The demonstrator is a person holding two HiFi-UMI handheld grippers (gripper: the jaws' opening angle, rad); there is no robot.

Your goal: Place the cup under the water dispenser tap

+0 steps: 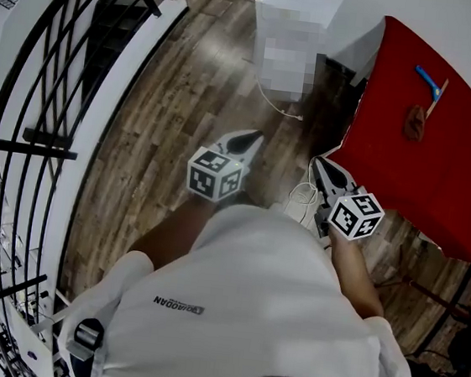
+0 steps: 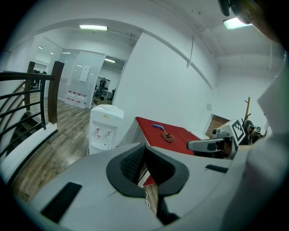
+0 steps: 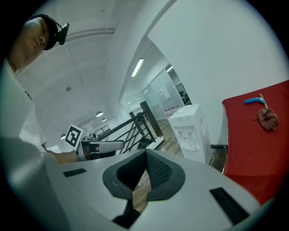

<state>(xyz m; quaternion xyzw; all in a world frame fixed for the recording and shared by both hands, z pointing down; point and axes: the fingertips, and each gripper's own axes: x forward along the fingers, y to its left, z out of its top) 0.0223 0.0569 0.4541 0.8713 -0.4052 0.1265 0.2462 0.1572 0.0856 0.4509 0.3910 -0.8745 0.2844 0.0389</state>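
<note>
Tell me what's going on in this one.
A person holds the left gripper and right gripper out in front, both shut and empty. The water dispenser stands ahead by the wall, with a red table bearing a brown cloth beside it. No cup is in view, so nothing is being handled yet.

Red table (image 1: pixel 425 154) by a white wall, blue-handled tool (image 1: pixel 428 79) and brown crumpled cloth (image 1: pixel 414 122) lying close together toward its far end, wooden floor (image 1: pixel 168 117) left of the table, white water dispenser (image 1: pixel 296 13) standing there, white cable (image 1: pixel 302 195) by the table's near corner.
</note>
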